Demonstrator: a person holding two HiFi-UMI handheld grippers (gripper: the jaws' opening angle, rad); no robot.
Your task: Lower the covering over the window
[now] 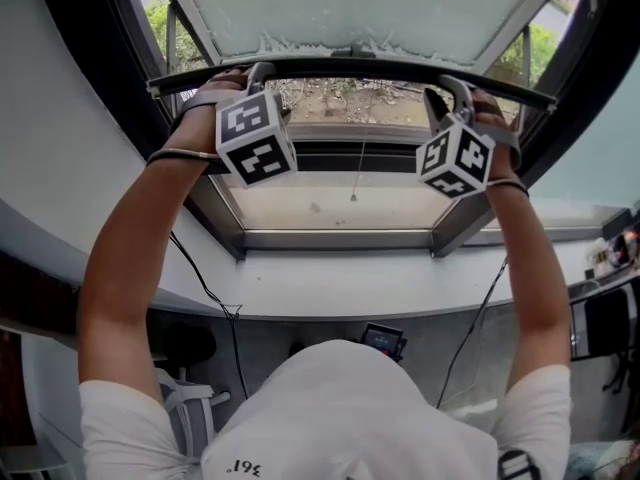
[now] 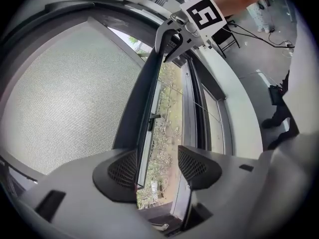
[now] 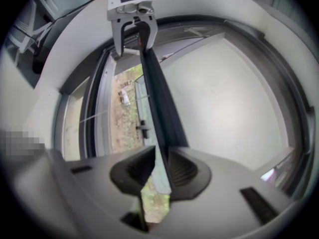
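A pale roller shade hangs over the upper part of the window, ending in a dark bottom rail. Both grippers reach up to that rail. My left gripper is at its left end; in the left gripper view its jaws stand wide, with the rail lying against the left pad and clear of the right one. My right gripper is at the rail's right end. In the right gripper view its jaws are closed on the rail's thin edge.
Below the rail the window frame and the white sill show, with gravel and plants outside. A thin pull cord hangs in the middle. A black cable runs down the wall, a chair stands lower left, and small items sit right.
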